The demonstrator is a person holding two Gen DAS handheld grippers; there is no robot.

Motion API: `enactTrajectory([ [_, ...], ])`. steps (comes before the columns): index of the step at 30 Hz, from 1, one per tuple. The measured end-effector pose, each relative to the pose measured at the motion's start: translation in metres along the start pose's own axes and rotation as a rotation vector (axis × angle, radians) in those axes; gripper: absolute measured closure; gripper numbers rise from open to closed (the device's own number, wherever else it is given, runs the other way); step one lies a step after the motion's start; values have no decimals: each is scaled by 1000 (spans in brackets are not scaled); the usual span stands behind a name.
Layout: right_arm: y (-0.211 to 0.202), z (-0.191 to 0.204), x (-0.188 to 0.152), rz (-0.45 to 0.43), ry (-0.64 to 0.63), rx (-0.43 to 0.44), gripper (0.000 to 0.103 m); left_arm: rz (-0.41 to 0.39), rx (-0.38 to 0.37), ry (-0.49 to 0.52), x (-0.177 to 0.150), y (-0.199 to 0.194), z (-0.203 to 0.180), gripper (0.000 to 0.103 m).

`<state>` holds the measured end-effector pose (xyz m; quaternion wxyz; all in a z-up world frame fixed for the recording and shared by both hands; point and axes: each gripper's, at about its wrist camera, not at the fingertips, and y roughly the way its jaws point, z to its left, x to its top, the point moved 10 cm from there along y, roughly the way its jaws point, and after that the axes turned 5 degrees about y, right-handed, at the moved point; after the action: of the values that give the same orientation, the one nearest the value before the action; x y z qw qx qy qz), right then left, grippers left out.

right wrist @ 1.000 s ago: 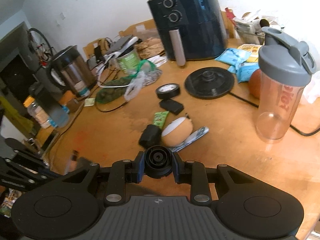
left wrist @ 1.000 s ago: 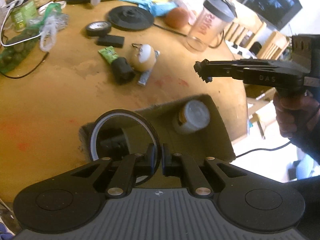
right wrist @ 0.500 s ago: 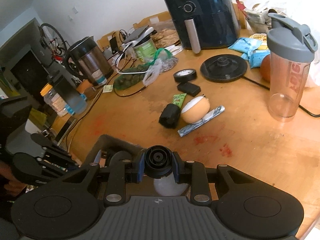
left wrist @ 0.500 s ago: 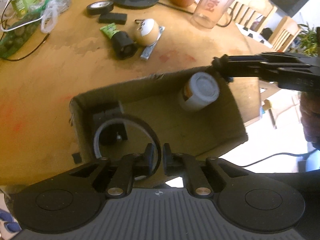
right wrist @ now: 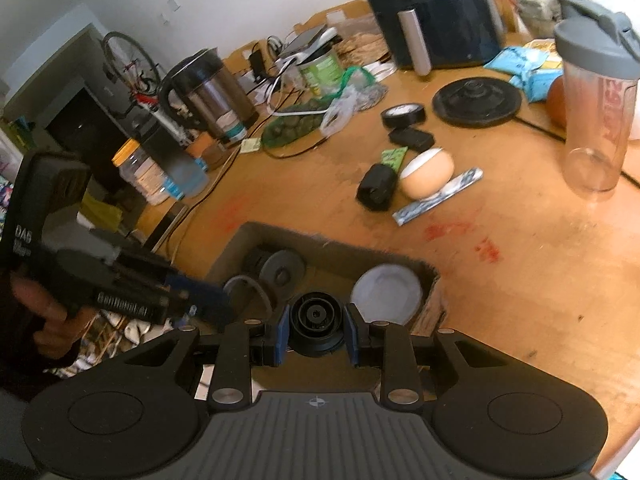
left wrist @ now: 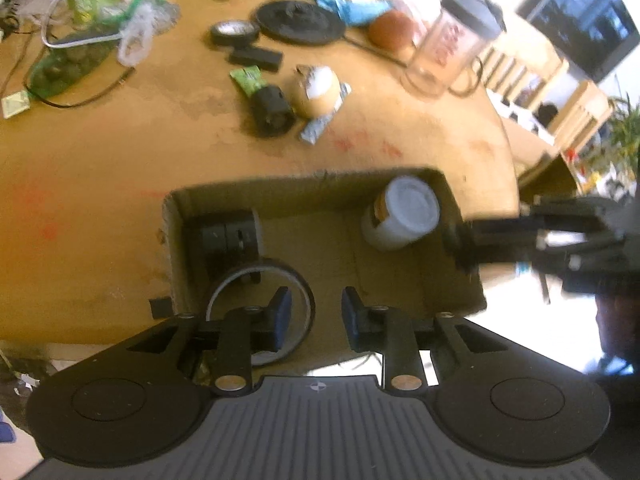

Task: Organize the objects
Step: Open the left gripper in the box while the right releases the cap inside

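Nearest the left wrist camera, the left gripper (left wrist: 313, 310) hangs over the near end of an open brown cardboard box (left wrist: 460, 280). Its jaws have just been opening and now stand apart, released, with the thin black ring of tape (left wrist: 304, 280) lying in the box, its rim under the gap between them. Beside the ring, at the box's left end, sits a black cylindrical part (left wrist: 228, 240). At the right end stands a small white-lidded jar (left wrist: 404, 212).

The right gripper (right wrist: 316, 334) is clenched on a round black plastic cap (right wrist: 316, 320), held above the box's near edge.

Beyond the box, on the worn orange wooden desk (left wrist: 100, 168), lie a short black tube (left wrist: 272, 110), a tan and white egg-shaped object (left wrist: 316, 88), a silver wrapper (left wrist: 324, 118) and a green packet (left wrist: 248, 78). Farther off are a flat black block (left wrist: 256, 56), a black tape roll (left wrist: 234, 32), a black disc (left wrist: 300, 22) and a clear shaker bottle with a grey lid (left wrist: 452, 52).
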<state>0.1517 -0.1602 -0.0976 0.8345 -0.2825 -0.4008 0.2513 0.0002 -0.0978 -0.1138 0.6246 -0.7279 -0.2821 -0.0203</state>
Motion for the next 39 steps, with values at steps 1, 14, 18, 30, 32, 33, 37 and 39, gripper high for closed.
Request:
enactTrajectory([
  [1,1,1,-2,9,-10,-1,72,-16,7,-5,2,-2,1,74],
  [14,12,12,-16,82,-122,-25,72,-105,118,-86,10,-12,20,50],
  [18,13,13,-16,95,-114,-8,49,-130,140,-92,12,-15,22,50],
  [30,9,15,0,52,-124,-18,3,-167,143,-125,25,-20,29,50],
  [32,10,13,5,44,-121,-26,2,-165,134,-123,28,-20,29,50],
  [33,10,13,7,41,-120,-29,2,-165,131,-123,29,-20,29,50],
  [37,12,8,20,17,-114,-59,0,-166,112,-115,40,-20,30,50],
  [39,13,5,25,9,-103,-68,0,-167,106,-105,46,-20,30,50],
])
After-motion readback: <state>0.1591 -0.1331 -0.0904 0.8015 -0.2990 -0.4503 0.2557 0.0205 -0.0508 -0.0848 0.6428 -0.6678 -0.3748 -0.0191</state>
